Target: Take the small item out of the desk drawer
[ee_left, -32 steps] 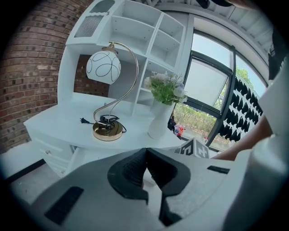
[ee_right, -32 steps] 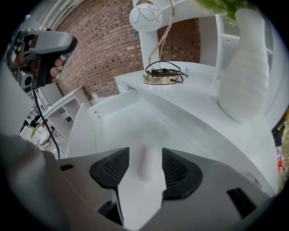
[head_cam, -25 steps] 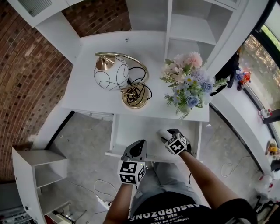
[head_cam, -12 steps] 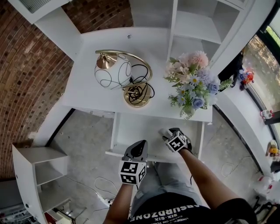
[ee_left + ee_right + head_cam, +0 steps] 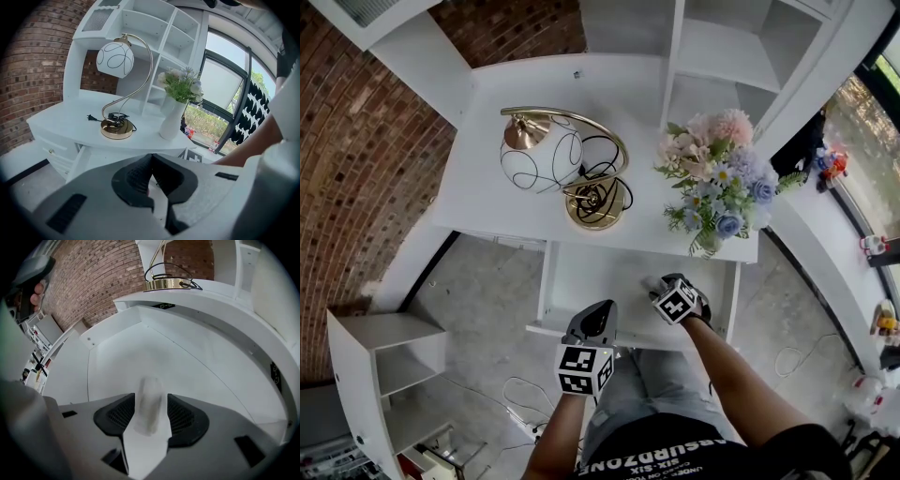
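The desk drawer (image 5: 581,277) stands pulled open under the white desk top. My right gripper (image 5: 664,286) reaches into its right half and is shut on a small whitish, translucent, cylinder-like item (image 5: 149,401), which is upright between the two dark pads (image 5: 119,417). In the head view the item (image 5: 652,281) shows only as a pale bit at the gripper's tip. The bare white drawer floor (image 5: 187,357) lies below it. My left gripper (image 5: 596,309) hovers at the drawer's front edge, jaws pressed together with nothing in them (image 5: 150,163).
A gold lamp with a white globe (image 5: 542,155) and its coiled cord stand on the desk above the drawer. A vase of flowers (image 5: 717,187) is at the right. White shelving rises behind; a low shelf unit (image 5: 384,361) is on the floor at left.
Almost nothing has moved; the right gripper stays in the drawer, closed round the small item, and the left gripper holds its place at the front edge.
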A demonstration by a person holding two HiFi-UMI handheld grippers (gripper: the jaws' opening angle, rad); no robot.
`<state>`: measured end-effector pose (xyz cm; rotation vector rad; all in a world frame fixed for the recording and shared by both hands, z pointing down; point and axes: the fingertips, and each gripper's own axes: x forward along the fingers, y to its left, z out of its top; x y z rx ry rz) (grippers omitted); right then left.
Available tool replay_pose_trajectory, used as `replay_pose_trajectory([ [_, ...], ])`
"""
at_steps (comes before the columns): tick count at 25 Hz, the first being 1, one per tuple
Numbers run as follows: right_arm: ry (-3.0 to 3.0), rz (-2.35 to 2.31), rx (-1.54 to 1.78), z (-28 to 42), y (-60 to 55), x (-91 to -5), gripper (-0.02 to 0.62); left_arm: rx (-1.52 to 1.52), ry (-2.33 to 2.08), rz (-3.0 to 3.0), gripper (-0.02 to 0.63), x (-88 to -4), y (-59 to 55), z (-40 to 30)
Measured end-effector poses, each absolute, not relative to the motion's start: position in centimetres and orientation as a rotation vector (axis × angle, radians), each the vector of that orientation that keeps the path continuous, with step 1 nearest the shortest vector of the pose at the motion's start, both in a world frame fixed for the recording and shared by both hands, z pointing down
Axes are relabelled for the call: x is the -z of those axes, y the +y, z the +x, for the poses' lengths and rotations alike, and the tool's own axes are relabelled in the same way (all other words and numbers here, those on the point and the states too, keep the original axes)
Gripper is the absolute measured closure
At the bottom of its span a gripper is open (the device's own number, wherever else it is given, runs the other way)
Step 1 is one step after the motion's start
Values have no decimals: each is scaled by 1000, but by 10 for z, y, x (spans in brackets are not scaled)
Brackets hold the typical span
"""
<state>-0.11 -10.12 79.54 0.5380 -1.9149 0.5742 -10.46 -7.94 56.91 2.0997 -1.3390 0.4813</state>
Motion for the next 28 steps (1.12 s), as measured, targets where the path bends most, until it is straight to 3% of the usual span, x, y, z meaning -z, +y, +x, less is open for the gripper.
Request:
replay_pose_trajectory([
  [14,-1890,495,-528,-2,-99,-801,453,-486,-1345,2089,600,-573,-83,-108],
  [28,-1894,488,-497,0,-94,-789,460,-473,-1348,2101,600,-568,-81,-105],
])
